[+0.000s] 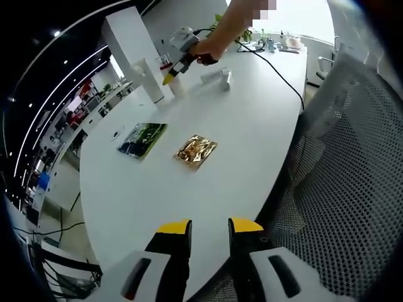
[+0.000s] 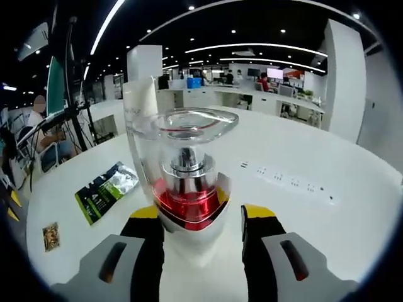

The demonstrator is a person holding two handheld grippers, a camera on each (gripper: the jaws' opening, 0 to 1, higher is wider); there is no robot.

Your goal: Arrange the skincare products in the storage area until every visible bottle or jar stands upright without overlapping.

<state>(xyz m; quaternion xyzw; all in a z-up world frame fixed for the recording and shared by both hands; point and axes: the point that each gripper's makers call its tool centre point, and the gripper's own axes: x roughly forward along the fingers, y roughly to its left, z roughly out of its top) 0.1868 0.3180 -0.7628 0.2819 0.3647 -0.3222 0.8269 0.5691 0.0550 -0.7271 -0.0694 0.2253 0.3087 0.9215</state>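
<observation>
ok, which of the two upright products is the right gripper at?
The clear bottle with the red base, standing between the jaws of the right gripper. The tall white tube stands behind it, outside them.

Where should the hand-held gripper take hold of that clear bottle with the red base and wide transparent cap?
Probably the lower body of the clear red-based bottle, level with its red section, coming in straight from the front as the right hand-held gripper is placed. The bottle stands upright, its flared cap overhangs and looks awkward to pinch, and the open jaws already flank the narrower base.
</observation>
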